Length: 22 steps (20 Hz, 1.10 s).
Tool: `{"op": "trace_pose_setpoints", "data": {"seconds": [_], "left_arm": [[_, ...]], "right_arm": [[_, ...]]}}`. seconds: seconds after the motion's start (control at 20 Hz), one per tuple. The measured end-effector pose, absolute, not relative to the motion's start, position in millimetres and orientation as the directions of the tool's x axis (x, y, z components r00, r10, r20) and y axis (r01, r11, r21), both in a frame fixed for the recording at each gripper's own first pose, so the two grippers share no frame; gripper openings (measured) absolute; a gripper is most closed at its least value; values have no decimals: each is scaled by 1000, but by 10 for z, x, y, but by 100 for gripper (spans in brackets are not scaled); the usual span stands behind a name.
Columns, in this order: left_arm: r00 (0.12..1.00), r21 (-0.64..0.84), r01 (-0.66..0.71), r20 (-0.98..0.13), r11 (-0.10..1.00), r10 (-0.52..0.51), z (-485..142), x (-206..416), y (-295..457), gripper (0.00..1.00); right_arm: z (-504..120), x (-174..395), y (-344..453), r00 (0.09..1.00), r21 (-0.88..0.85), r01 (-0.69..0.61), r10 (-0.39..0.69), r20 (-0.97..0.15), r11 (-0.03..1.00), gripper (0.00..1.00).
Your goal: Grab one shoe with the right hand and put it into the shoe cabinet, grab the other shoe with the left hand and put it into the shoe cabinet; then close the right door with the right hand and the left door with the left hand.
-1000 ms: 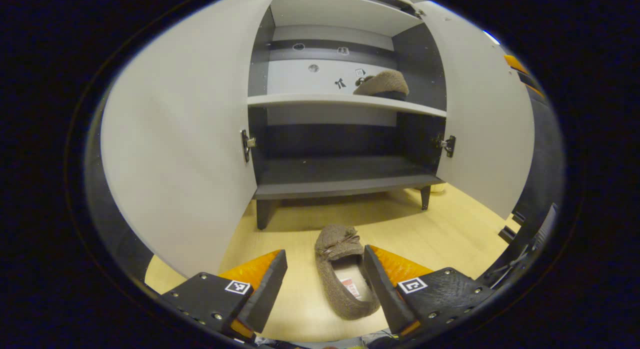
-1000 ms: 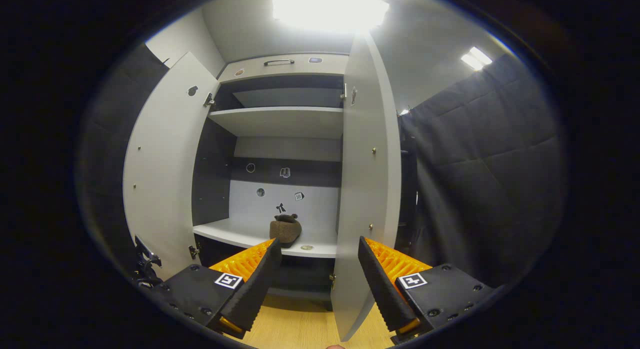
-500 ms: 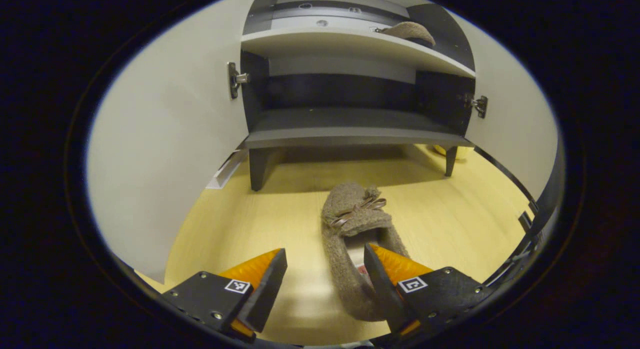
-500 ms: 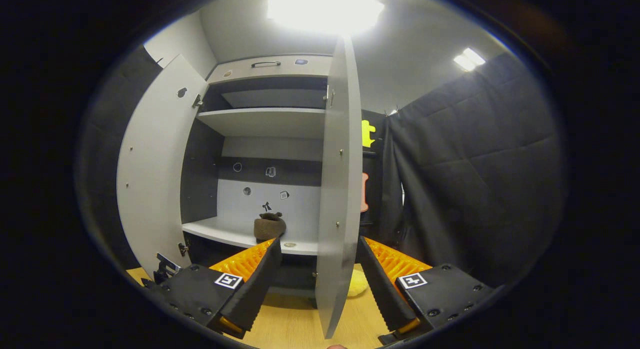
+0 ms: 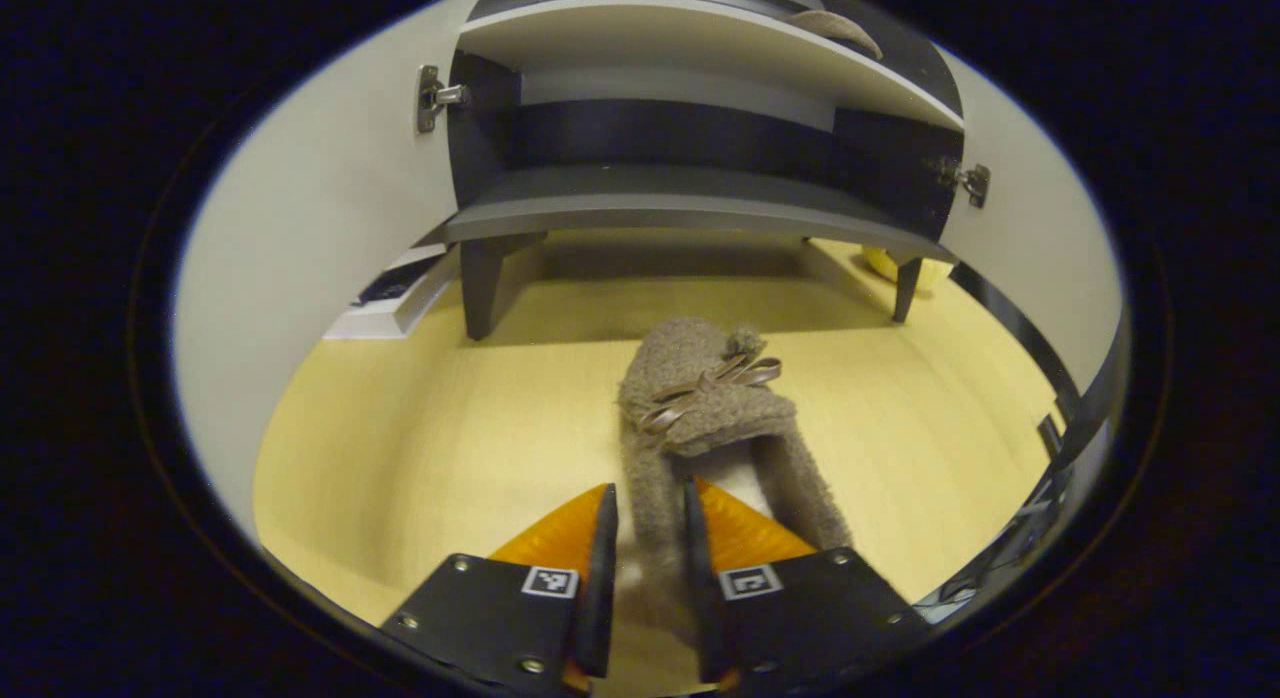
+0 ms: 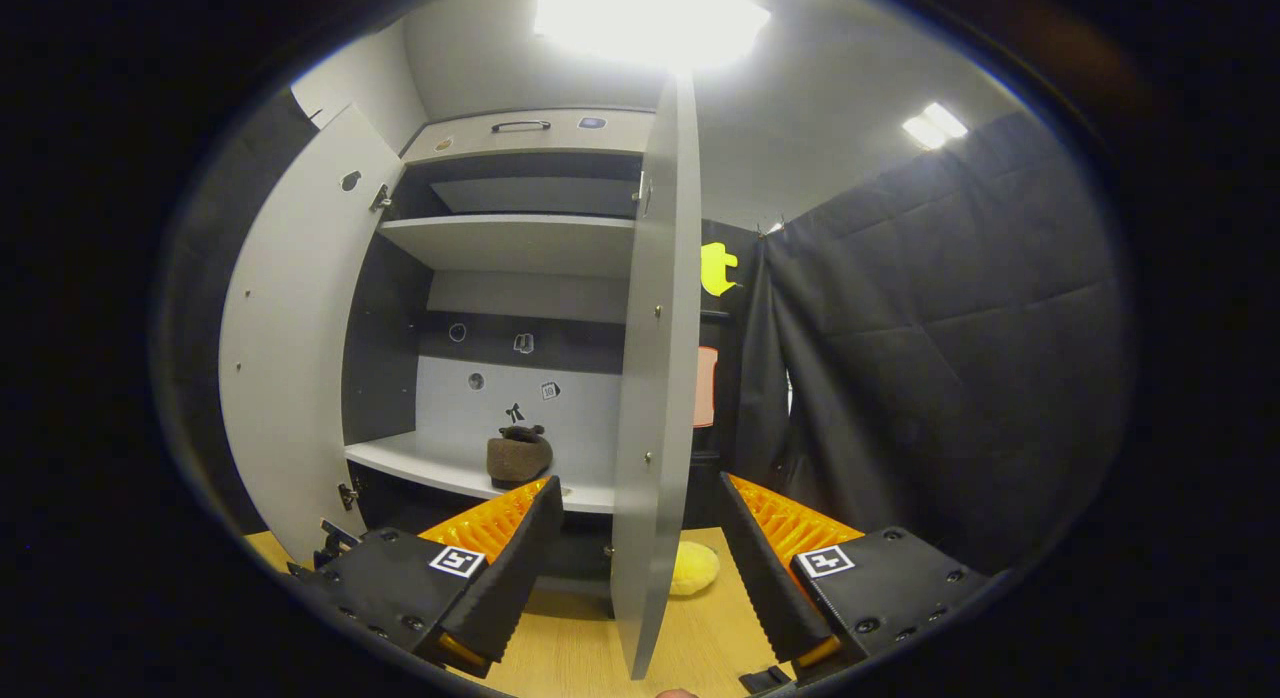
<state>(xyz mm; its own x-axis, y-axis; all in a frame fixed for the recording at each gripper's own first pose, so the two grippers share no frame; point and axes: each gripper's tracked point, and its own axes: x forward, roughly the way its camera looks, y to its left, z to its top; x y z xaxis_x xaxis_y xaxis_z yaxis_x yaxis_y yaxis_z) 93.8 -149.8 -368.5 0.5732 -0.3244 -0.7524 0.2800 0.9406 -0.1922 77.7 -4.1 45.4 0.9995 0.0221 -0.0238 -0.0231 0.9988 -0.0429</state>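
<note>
The left gripper (image 5: pixel 645 578) is low over the floor (image 5: pixel 420 448) with its two fingers drawn narrow on the near side wall of the second shoe (image 5: pixel 700 418), a fuzzy brown slipper with a small ribbon bow on its upper; both fingers appear to press the wall between them. The slipper lies directly ahead of these tongs, toe pointing away toward the shoe cabinet (image 5: pixel 690 198), whose dark bottom shelf stands open well beyond the toe. It looks light and soft, so the pinched wall will likely fold and the toe may droop once lifted; a hold deeper on the wall, nearer the firmer sole edge, would probably carry it more steadily, and the fleecy surface should not slip much. The right gripper (image 6: pixel 640 568) is spread wide and holds nothing, with the edge of the right door (image 6: pixel 650 378) standing just ahead between its fingers, apart from both. Ahead and left of those tongs, the first shoe (image 6: pixel 518 456) sits on a pale shelf inside the cabinet, and the left door (image 6: pixel 290 358) stands open farther left.
</note>
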Motion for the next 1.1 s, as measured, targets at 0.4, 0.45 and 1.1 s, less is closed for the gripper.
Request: {"op": "trace_pose_setpoints", "data": {"seconds": [0.4,0.45,1.1], "left_arm": [[636,-159,238,-720,958,-278,-3493,1143,-1395,2],[638,-151,248,-718,957,-278,-3465,1156,-1391,2],[772,-149,249,-566,957,-289,-2340,1349,-1374,2]], "right_arm": [[500,705,-276,999,-62,34,-36,-18,997,97],[506,694,-314,999,-65,40,-41,-16,997,97],[580,565,-385,1000,-50,30,-30,4,998,97]]}}
